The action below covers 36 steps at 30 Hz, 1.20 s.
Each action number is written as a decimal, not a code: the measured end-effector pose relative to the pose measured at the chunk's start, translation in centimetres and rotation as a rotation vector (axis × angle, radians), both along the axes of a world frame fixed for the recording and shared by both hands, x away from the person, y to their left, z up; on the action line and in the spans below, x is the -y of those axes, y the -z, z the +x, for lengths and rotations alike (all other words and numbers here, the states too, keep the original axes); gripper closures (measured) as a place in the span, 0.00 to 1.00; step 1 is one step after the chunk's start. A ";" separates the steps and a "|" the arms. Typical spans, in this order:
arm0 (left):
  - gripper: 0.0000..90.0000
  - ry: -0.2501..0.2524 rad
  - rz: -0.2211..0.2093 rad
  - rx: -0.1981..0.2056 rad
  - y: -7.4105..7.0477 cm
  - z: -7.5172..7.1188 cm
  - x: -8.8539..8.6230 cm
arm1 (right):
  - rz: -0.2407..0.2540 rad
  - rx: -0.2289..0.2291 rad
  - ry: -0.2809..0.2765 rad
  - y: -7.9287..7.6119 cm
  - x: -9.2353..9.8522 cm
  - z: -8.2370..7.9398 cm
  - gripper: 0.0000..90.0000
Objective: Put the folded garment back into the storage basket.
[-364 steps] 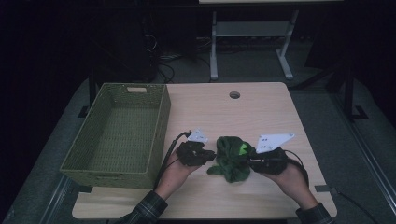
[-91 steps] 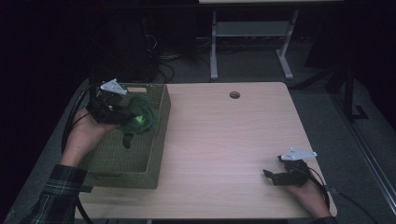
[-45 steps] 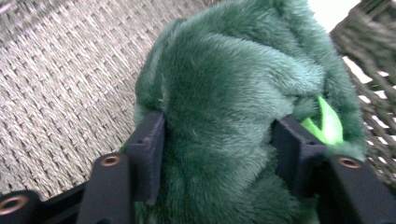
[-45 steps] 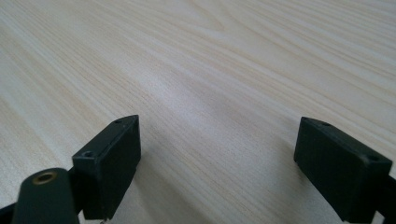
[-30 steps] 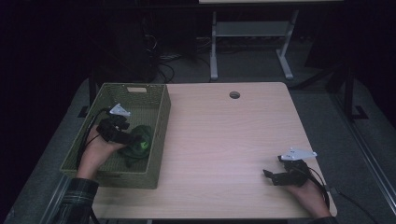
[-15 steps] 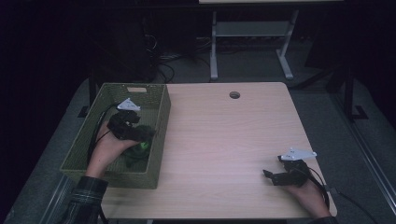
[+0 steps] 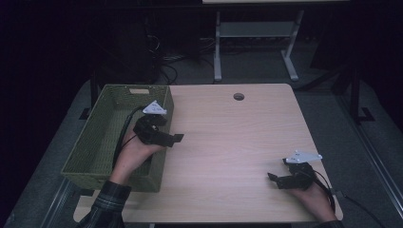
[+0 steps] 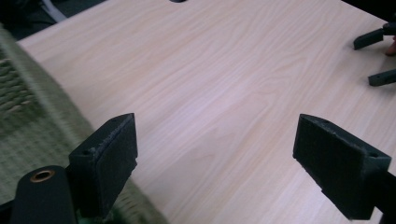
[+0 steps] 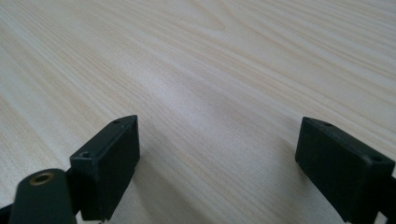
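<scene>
The left hand-held gripper (image 7: 177, 137) hung over the right-hand wall of the green woven basket (image 7: 95, 147), its tips just past the rim and above the bare wood of the worktop (image 7: 237, 137). Its jaws had just been opening and stood wide apart with nothing between them; seen along those jaws, there was only pale wood grain ahead and the blurred weave of the basket off to one side. The person's left hand (image 7: 135, 154) lay across the basket's edge, a plaid sleeve behind it.

The right hand-held gripper (image 7: 272, 178) rested low near the worktop's near right corner (well away from the basket), jaws spread and empty, pointing towards the left. Far back on the worktop sat a small round cable hole (image 7: 238, 96).
</scene>
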<state>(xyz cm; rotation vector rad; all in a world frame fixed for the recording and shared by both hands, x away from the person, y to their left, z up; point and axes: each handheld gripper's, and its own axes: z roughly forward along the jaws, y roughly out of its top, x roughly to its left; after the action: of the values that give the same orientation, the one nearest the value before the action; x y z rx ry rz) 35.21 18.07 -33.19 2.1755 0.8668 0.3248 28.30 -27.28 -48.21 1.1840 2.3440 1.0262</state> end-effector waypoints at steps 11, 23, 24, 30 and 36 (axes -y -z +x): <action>0.16 0.045 -0.015 -0.005 1.9 -1.0 4.1 | 0.000 0.001 0.000 0.0 0.0 0.0 0.15; 0.16 0.067 -0.020 0.005 4.8 -2.0 6.7 | -0.002 -0.001 -0.004 0.0 0.0 0.0 0.14; 0.16 0.072 -0.020 0.006 5.3 -2.1 6.9 | -0.002 -0.001 -0.005 0.0 0.0 0.0 0.14; 0.16 0.090 -0.005 0.001 7.4 -2.8 7.6 | -0.003 0.000 -0.007 0.0 0.0 0.0 0.13; 0.15 0.109 0.009 0.006 8.8 -3.2 7.8 | -0.003 0.000 -0.008 0.0 0.0 0.0 0.13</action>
<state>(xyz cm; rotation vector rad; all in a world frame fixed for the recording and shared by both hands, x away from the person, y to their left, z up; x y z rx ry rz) 32.05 10.31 -42.00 2.2196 0.7416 0.2813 28.33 -27.25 -48.24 1.1751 2.3513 1.0252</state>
